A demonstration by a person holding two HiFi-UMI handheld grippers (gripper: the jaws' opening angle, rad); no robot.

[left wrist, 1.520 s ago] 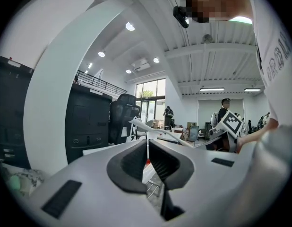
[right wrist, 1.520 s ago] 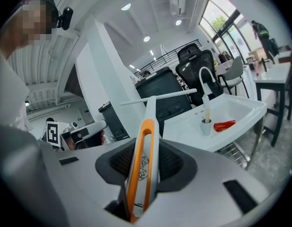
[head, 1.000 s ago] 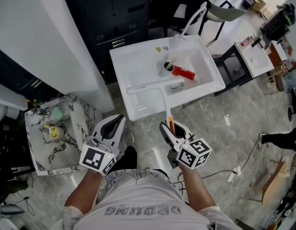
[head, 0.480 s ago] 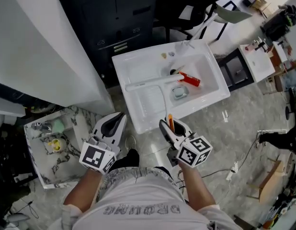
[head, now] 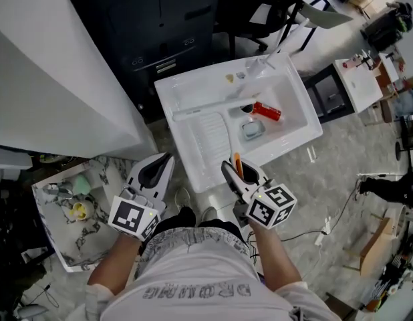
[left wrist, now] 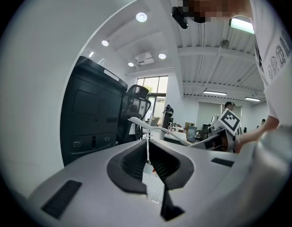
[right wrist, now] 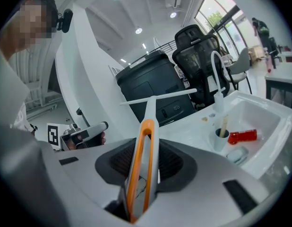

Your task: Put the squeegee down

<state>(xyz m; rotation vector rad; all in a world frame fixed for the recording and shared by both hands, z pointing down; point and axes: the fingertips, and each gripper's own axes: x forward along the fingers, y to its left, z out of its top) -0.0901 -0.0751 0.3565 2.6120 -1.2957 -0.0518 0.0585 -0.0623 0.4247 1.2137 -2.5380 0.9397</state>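
Note:
The squeegee [head: 237,166] has an orange loop handle and a white shaft ending in a thin crossbar blade [head: 205,110]. My right gripper [head: 240,174] is shut on its handle; in the right gripper view the squeegee [right wrist: 147,126] stands up between the pads, pointing ahead. The blade hangs over the ribbed drainboard of the white sink [head: 193,159]. My left gripper [head: 156,172] stays to the left of the sink's front corner, shut and holding nothing; in the left gripper view its jaws [left wrist: 147,151] meet tip to tip.
The basin holds a red object [head: 266,111], a cup and a grey item [head: 252,130]. A faucet [head: 279,42] rises at the back. A black cabinet [head: 160,19] stands behind, a white panel [head: 53,79] to the left, and a marble-patterned stand [head: 103,179] at lower left.
Both grippers have moved forward toward the sink. The squeegee's blade has gone from the sink's front edge to over the drainboard. The grip is unchanged.

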